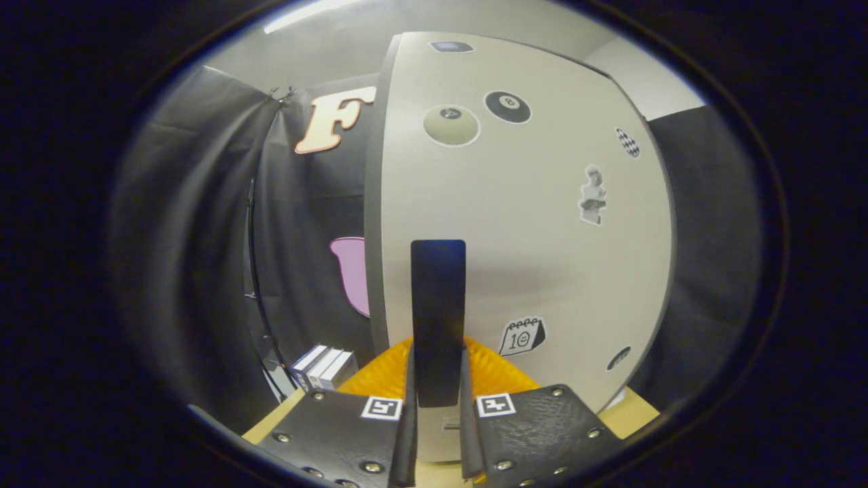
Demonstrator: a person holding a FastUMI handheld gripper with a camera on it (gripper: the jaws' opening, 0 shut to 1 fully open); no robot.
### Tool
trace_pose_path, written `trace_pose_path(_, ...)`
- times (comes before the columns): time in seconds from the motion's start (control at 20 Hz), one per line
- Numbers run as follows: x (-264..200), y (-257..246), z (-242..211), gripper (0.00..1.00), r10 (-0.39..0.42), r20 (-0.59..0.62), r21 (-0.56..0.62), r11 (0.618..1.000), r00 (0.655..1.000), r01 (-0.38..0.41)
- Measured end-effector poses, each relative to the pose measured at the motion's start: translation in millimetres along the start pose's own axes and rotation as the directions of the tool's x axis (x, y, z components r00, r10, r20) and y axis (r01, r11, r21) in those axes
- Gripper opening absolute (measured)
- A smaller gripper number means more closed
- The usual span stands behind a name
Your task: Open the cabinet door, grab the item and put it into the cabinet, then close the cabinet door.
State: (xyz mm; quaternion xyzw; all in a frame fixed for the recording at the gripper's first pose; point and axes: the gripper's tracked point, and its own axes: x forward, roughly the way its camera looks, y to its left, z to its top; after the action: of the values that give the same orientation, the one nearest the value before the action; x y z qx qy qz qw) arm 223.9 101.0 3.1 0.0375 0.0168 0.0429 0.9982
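A white cabinet door (529,224) with several stickers stands upright just ahead of me. A tall black handle (438,318) runs down its front. My gripper (438,427) has one finger on each side of the handle's lower end, and both fingers (409,413) press against it. An orange ridged item (376,376) lies low on the wooden table (634,413), between the fingers and the foot of the cabinet, partly hidden behind the fingers and the handle. The door's grey left edge (374,224) shows; I cannot tell whether the door is ajar.
A few white and dark boxes (324,367) stand on the table left of the cabinet, against the black cloth wall (203,237). More black cloth hangs to the right of the cabinet.
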Motion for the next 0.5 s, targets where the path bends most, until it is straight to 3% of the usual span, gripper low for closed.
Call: trace_pose_path(0.5, -89, -35, 2, 0.25, 0.002, -0.032, 0.088, 0.996, 0.999, 0.000)
